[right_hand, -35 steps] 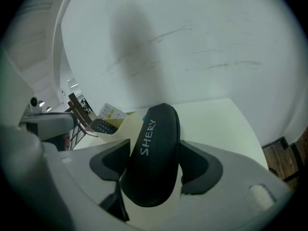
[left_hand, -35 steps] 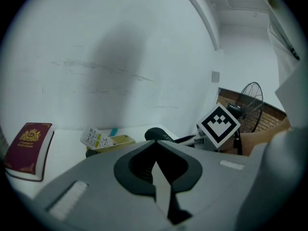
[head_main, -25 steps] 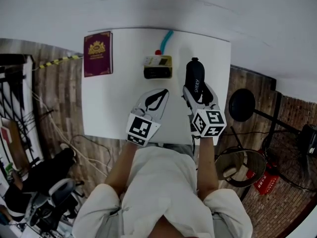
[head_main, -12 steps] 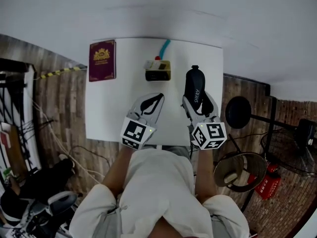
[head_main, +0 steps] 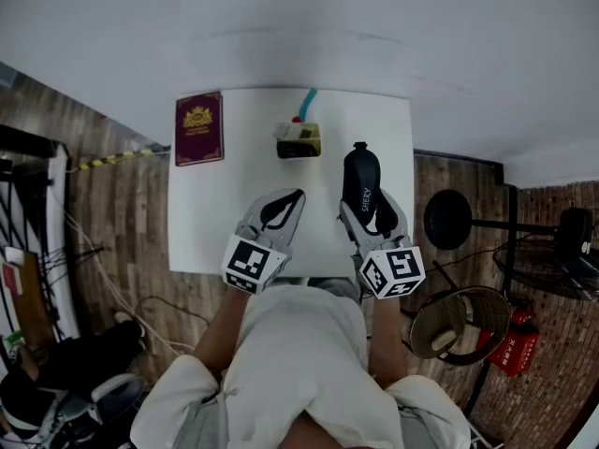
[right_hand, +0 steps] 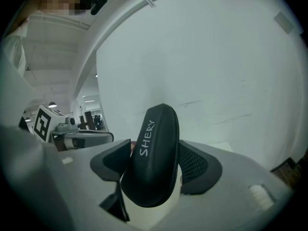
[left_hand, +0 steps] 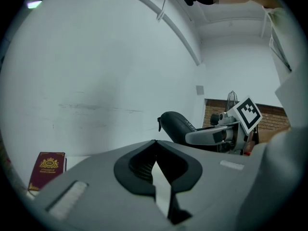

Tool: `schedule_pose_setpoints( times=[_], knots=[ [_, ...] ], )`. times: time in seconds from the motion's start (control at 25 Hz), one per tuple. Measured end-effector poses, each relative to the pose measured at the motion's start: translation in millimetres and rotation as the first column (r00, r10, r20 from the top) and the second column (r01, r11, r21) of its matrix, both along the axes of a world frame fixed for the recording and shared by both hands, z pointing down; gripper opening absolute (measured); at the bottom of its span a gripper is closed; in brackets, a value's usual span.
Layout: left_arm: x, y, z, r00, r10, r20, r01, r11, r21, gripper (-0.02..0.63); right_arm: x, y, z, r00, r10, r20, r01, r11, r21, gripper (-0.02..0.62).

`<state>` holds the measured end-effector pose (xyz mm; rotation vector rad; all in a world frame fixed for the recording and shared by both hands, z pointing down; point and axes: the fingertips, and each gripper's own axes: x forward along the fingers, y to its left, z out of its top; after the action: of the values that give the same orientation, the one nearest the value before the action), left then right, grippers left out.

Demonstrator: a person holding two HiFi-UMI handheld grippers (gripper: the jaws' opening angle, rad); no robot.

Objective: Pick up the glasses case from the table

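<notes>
Table (head_main: 215, 213): white, against a white wall, seen from above. Everything left on it sits toward the far edge, so the near half is bare.
Person (head_main: 299, 363): pale top, standing at the near edge w/ a gripper in each hand, both pointing away over the table.
Right gripper (head_main: 368, 209): jaws spread wide and clamped on the glasses case, pads pressing both long sides. It grips near the case's back end, so most of the case sticks out past the tips.
Left gripper (head_main: 295, 197): pinched closed, tips touching, nothing between them. Held off to the side, well apart from the case. Prob. idle, since one hand is enough for this.
Glasses case (right_hand: 154, 158): dark, rounded, zip-type, white lettering on top, closed. Contents not visible. It's in the right gripper and looks raised off the table, so the pick-up seems about done.
Booklet (head_main: 198, 128): maroon w/ a gold crest, flat at the far left corner, untouched.
Small box (head_main: 299, 139): yellowish, mid far edge, w/ a teal strip (head_main: 307, 102) behind it. Can't tell what's inside.
</notes>
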<state>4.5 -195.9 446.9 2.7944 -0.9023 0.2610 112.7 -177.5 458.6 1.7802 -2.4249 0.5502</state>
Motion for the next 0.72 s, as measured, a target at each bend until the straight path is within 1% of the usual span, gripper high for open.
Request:
schedule_pose_setpoints(
  times=[0.52,0.72],
  knots=[
    [-6.4,18.4,-14.1,1.0,0.023,-0.021,-0.023,0.999,0.029,0.015,-11.9,17.4,-13.8,1.0,0.007,-0.012,-0.007,0.999,0.034,0.308],
    [-10.2,20.6,-11.0,1.0,0.022,-0.018,-0.022,1.0,0.014,0.015,-15.9,19.0,-13.0,1.0,0.007,-0.015,-0.006,0.999,0.033,0.308]
  ],
)
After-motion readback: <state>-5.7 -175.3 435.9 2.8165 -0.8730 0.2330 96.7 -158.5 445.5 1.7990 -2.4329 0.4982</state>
